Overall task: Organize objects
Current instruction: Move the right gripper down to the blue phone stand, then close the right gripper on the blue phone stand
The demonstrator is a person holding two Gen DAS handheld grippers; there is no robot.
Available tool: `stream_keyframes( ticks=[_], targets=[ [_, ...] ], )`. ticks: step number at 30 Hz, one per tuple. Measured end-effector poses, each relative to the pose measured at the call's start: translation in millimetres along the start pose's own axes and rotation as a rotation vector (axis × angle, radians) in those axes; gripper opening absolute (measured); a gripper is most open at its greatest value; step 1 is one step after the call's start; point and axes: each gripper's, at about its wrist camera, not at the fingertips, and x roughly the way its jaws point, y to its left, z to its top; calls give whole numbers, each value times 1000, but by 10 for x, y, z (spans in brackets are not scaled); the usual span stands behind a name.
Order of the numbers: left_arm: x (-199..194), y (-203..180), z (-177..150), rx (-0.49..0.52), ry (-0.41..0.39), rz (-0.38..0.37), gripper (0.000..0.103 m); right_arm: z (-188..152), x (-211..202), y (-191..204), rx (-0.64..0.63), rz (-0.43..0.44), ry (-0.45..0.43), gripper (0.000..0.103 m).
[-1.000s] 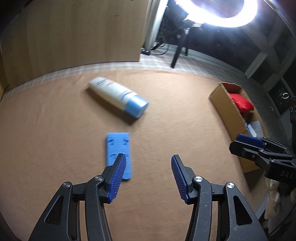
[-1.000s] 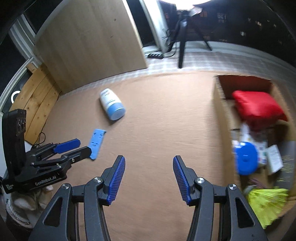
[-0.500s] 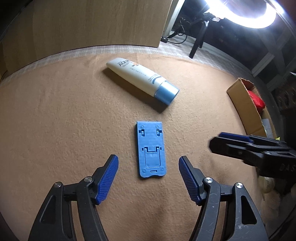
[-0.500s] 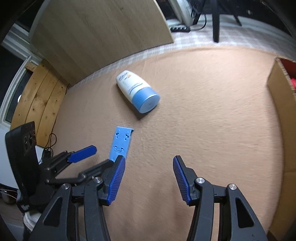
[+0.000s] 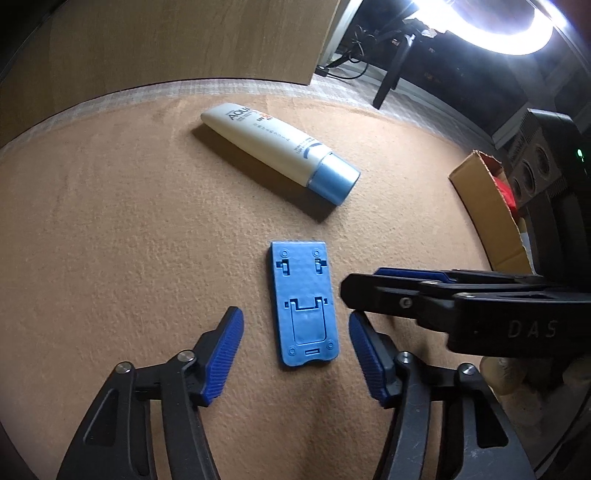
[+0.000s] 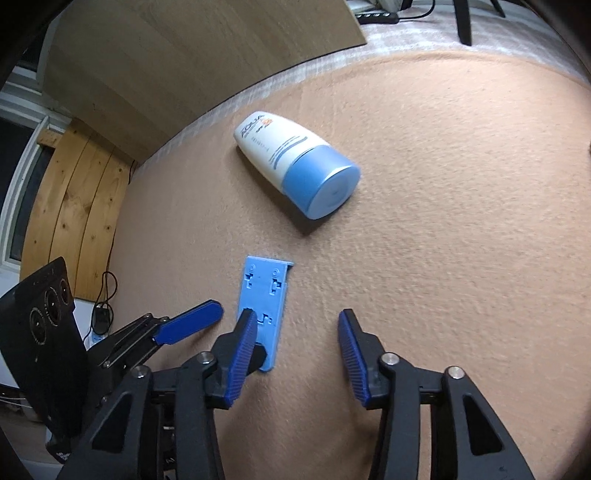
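Note:
A flat blue plastic plate (image 5: 303,302) with clip cut-outs lies on the tan carpet. My left gripper (image 5: 295,325) straddles its near half. The jaws are closing, but the pads stand clear of its long edges. My right gripper (image 6: 295,321) hovers just right of the plate (image 6: 264,291), its jaws also closing over bare carpet. The right gripper's left finger overlaps the plate's near end in the right wrist view. From the left wrist view the right gripper's fingers (image 5: 388,295) reach in edge-on beside the plate. A white tube with a light blue cap (image 5: 280,155) lies beyond the plate.
A cardboard box (image 5: 484,210) with something red inside stands at the carpet's right edge. A wooden board (image 5: 166,40) leans behind the carpet. A ring light (image 5: 498,26) on a tripod shines at the back right. Wooden planks (image 6: 74,206) and a cable lie off the left edge.
Both grippers sank toward the blue plate. The left one came to straddle it and narrowed slightly. The right one swung left, away from the box, and its jaws narrowed.

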Motion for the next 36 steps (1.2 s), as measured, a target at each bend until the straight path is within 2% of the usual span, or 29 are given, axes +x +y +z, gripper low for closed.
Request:
stream_keyframes(
  ticks=[6,10,15,27,36],
  targets=[
    [43,-30,24,14,1,-14,57,32,73,50,5,14,17,29],
    [46,-39,14,20,6,-27,46,26,132,115,-9,18,30,26],
    [56,-63,-6,29,7,-26,38,41,193,161,-30,20,44,17],
    [-15,-178,-27,30,-11,-31,34,38,60,71,-44,9,25,17],
    [-140,-603,54,90,-46,-43,34,42,-350,-58,-26,10,-41,17]
  ],
)
